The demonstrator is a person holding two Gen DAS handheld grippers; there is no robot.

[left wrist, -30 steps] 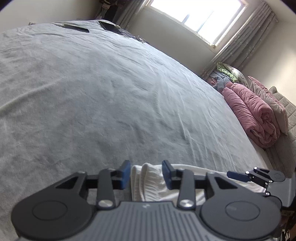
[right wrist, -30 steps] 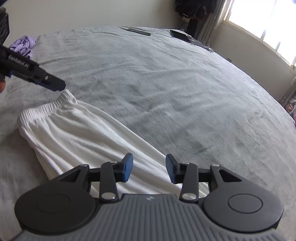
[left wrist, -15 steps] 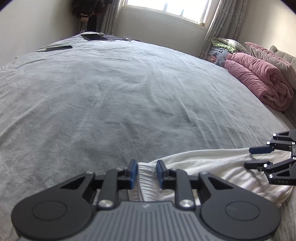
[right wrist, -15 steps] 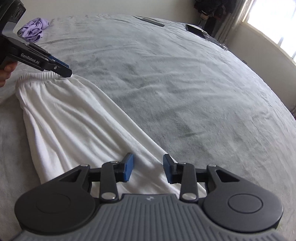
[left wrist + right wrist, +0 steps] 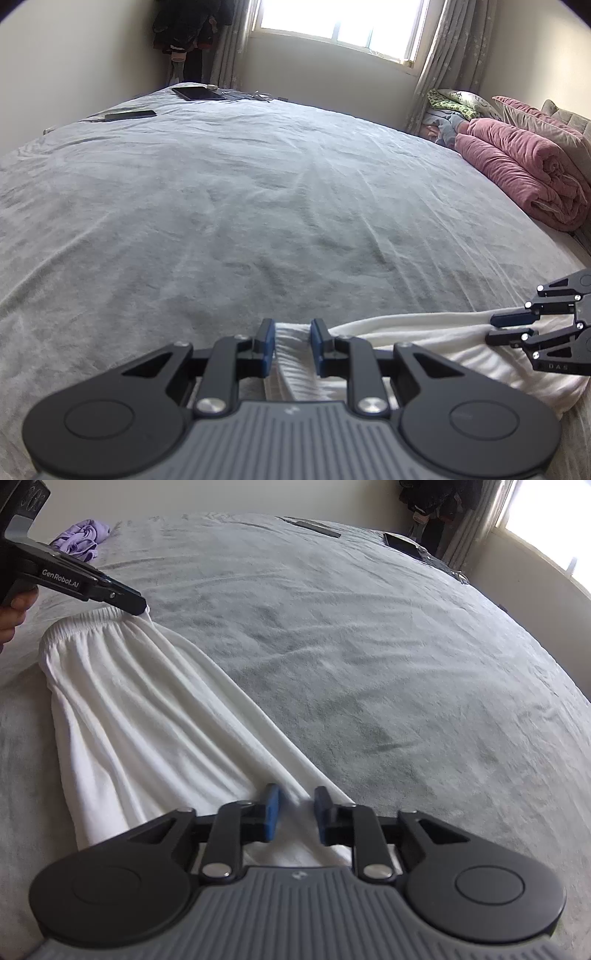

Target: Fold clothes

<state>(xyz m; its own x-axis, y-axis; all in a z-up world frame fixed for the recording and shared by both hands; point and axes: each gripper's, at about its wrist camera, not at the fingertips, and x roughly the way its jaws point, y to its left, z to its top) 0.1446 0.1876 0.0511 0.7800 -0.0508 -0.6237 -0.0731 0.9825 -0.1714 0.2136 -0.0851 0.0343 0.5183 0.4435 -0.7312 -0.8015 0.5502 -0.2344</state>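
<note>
White soft fabric trousers point(image 5: 147, 716) lie on the grey bed point(image 5: 369, 646). The left gripper point(image 5: 291, 341) clenches their elastic waistband; the right gripper point(image 5: 295, 818) straddles the leg end, parted.

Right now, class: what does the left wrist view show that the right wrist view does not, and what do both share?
Only the left wrist view shows the rolled pink blanket and the window. Only the right wrist view shows the purple garment and the trousers' whole waistband. Both show the white trousers, the grey bed cover, and both the left gripper and the right gripper, jaws around the cloth.
</note>
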